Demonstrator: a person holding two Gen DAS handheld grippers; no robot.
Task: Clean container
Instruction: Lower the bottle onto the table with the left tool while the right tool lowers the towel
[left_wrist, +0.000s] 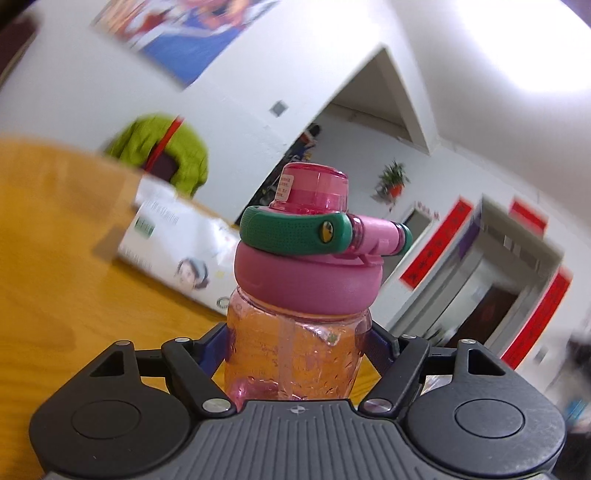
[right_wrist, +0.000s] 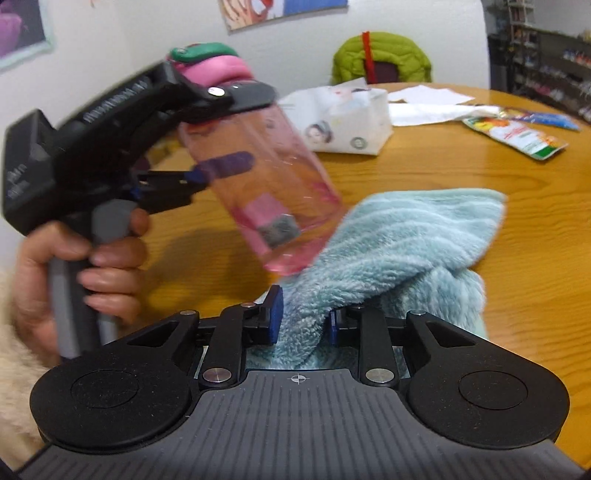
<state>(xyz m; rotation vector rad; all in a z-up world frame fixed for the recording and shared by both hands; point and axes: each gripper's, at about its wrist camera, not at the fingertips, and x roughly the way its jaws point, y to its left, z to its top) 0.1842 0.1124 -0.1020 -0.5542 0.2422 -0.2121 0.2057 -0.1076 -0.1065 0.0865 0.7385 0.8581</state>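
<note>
Left tool (left_wrist: 295, 354) clamped on a pink see-through bottle (left_wrist: 295, 354) at lower centre of the left wrist view, one finger pressed to each side of the body, the pink lid (left_wrist: 306, 284) and green carry loop (left_wrist: 291, 232) rising above toward the middle of the frame. Same bottle (right_wrist: 258, 184) seen in the right wrist view at centre left, tilted with its base down to the right, held off the wooden worktop (right_wrist: 443, 166), lid at upper left. A hand (right_wrist: 85, 266) wrapped round the grey handle of that left tool at the left edge. Right tool (right_wrist: 302, 317) at lower centre of its own view, closed on a fold of pale blue towel (right_wrist: 406, 243), the cloth bunched between the blue pads and spread toward the right over the worktop. Bottle base just touching or overlapping the towel's upper left edge; contact could not be told for sure. Farther back, a white tissue pack (right_wrist: 347, 118) at upper centre, loose papers (right_wrist: 428, 103) and a colourful packet (right_wrist: 517, 136) at upper right, a green jacket (right_wrist: 384, 55) behind the worktop.
</note>
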